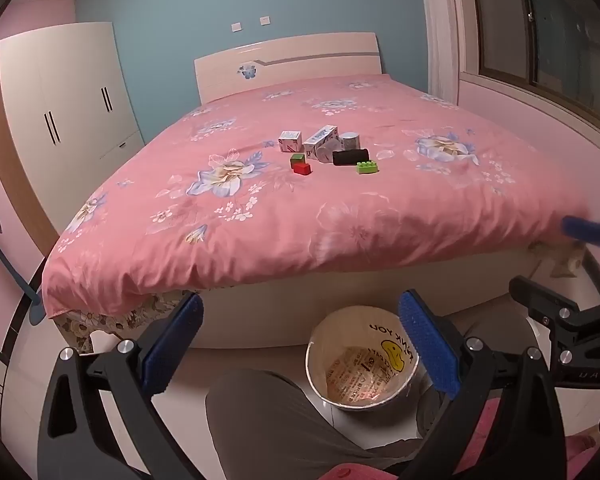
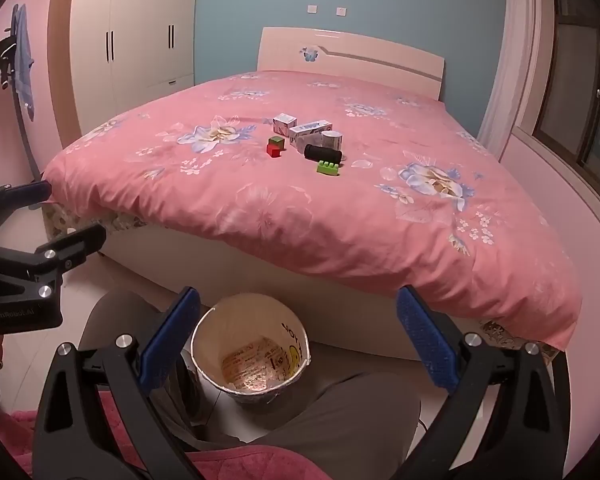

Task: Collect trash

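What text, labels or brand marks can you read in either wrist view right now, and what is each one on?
"GenRobot.AI": left gripper body, right wrist view.
"THANK YOU", partly hidden: bin liner, beside a yellow smiley.
Fine print on the liner bottom: too small.
Print on the boxes on the bed: blurred.

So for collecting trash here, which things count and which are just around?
Job: small carton, long carton, tape roll, black roll, bin.
Probably toys, unsure: green brick, red block, green block.
Around: bed, wardrobe.
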`<action>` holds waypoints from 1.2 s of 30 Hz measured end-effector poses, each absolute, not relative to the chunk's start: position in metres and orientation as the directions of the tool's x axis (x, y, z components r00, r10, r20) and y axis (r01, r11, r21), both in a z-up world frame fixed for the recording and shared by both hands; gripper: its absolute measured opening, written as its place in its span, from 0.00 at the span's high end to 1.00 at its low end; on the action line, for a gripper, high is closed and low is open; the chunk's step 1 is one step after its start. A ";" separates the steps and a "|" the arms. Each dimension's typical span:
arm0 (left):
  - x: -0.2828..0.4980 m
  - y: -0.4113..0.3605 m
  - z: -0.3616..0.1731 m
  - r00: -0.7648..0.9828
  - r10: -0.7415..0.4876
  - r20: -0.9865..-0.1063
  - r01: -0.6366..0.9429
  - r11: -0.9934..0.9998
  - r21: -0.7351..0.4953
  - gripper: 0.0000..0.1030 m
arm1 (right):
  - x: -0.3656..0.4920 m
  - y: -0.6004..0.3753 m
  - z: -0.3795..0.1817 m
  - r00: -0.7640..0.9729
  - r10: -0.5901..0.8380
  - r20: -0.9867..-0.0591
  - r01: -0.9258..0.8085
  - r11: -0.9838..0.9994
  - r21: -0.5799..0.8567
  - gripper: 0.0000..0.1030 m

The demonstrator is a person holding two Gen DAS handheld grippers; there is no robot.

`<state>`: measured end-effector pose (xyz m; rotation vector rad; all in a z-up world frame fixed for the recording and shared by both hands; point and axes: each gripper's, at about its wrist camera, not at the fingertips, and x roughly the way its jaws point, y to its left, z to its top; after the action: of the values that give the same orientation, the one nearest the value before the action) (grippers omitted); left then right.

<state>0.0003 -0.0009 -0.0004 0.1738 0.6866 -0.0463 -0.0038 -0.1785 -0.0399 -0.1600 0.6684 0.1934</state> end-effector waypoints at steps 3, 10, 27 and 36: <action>0.000 -0.001 0.000 0.775 0.014 -0.632 0.100 0.984 0.145 0.03 | -0.004 -0.178 -0.039 0.770 0.125 -0.626 -0.228 0.970 -0.087 0.06; 0.000 -0.001 0.000 0.776 0.011 -0.631 0.101 0.985 0.140 0.03 | -0.005 -0.179 -0.038 0.774 0.127 -0.620 -0.227 0.970 -0.084 0.06; 0.000 -0.001 0.000 0.777 0.012 -0.630 0.100 0.985 0.142 0.03 | -0.006 -0.179 -0.035 0.778 0.125 -0.615 -0.226 0.970 -0.089 0.06; -0.002 -0.005 0.003 0.776 0.014 -0.630 0.100 0.984 0.145 0.03 | -0.007 -0.178 -0.038 0.780 0.125 -0.613 -0.226 0.970 -0.090 0.06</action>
<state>-0.0022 -0.0052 0.0028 0.1739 0.6812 -0.0466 -0.0066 -0.1784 -0.0380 -0.1616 0.6499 0.1902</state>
